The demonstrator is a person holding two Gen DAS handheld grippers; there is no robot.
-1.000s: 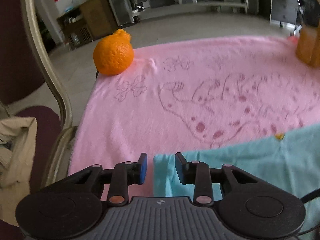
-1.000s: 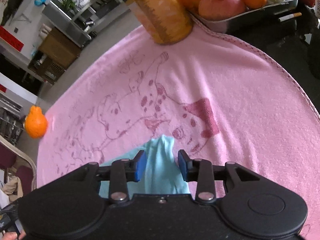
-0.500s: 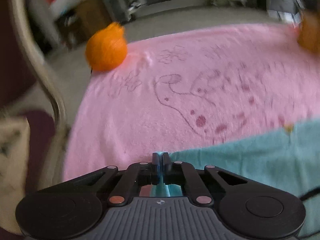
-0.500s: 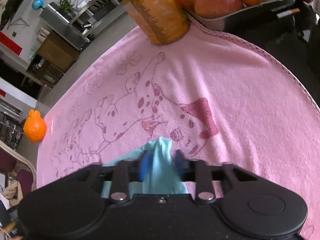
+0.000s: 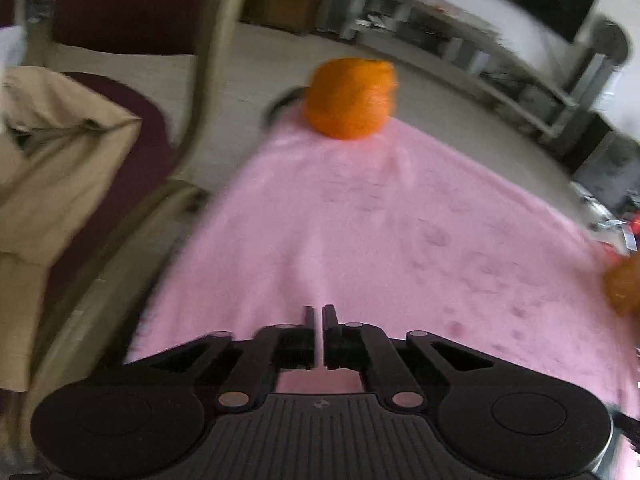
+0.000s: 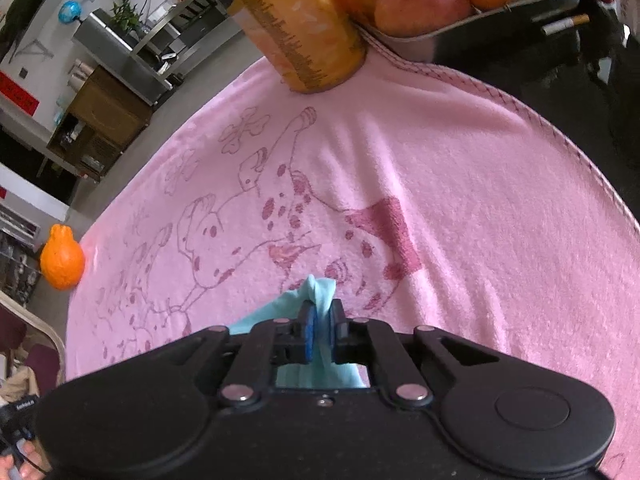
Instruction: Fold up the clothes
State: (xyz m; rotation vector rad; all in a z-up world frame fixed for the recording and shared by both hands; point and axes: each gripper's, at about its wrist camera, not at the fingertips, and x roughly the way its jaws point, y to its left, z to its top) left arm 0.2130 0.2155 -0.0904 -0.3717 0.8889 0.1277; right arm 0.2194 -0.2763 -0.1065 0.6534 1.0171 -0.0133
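Note:
A light blue garment (image 6: 316, 296) lies on a pink towel with a spotted-dog print (image 6: 400, 184). My right gripper (image 6: 320, 320) is shut on a bunched edge of the garment, which pokes out past the fingertips. In the blurred left wrist view my left gripper (image 5: 319, 316) has its jaws nearly together above the pink towel (image 5: 360, 240). No blue cloth shows between them there, so I cannot tell whether they hold the garment.
An orange fruit (image 5: 350, 98) sits at the towel's far corner and also shows in the right wrist view (image 6: 62, 258). An orange-filled jar (image 6: 296, 20) and a metal tray of fruit (image 6: 460, 28) stand at the far edge. A chair with beige cloth (image 5: 60, 152) stands left.
Both grippers closed from open. The right one pinched the blue garment's edge. The left one closed on its corner, then swung left and up; the blue cloth left its view.

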